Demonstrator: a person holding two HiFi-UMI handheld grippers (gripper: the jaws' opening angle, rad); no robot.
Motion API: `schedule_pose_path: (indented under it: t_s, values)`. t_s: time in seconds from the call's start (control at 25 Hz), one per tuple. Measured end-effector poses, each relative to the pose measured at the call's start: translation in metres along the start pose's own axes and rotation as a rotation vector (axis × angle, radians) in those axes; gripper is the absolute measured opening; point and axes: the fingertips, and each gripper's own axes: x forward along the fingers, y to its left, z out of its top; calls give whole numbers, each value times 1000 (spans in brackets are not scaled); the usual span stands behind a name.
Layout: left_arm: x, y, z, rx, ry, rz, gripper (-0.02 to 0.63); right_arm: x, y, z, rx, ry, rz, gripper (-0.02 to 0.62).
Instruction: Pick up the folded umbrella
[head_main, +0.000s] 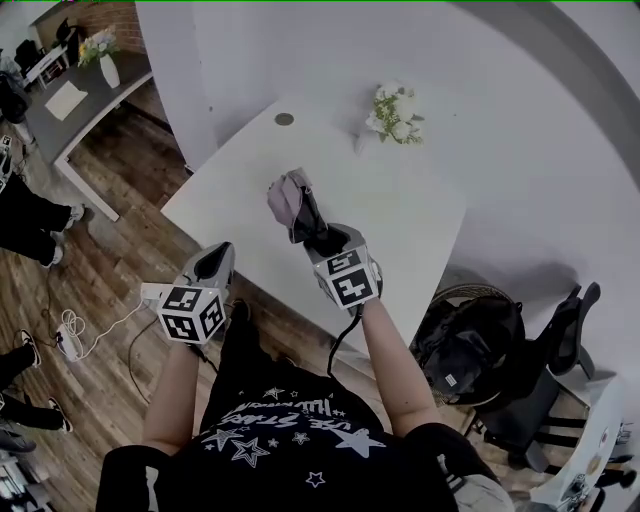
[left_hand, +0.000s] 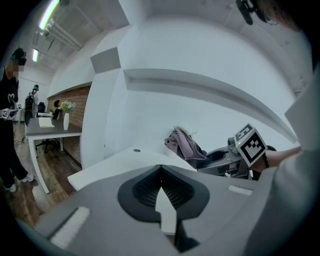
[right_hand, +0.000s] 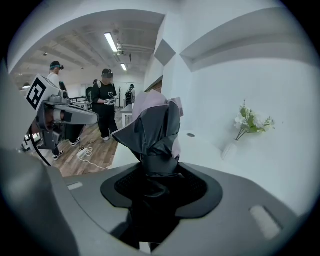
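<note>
The folded umbrella, black with a mauve canopy, is lifted above the white table. My right gripper is shut on its lower part. In the right gripper view the umbrella rises straight out from between the pads of that gripper. My left gripper hangs off the table's near left edge with its jaws together and nothing in them. The left gripper view shows its tips meeting, and the umbrella held by the right gripper further right.
White flowers in a vase and a small round grommet are at the table's far side. A black chair with a bag stands to the right. A cable and power strip lie on the wood floor. People stand in the background.
</note>
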Motion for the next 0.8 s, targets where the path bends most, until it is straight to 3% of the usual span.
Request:
schedule_pose_path:
  t_s: [0.28,0.8]
  values:
    - [-12,-11,-8,-3,-2,13,3,-13,8,-17,-46,17,15,225]
    - [-17,-30,-18,2,12,17,3,-27,8,-40,-16,26,25,225]
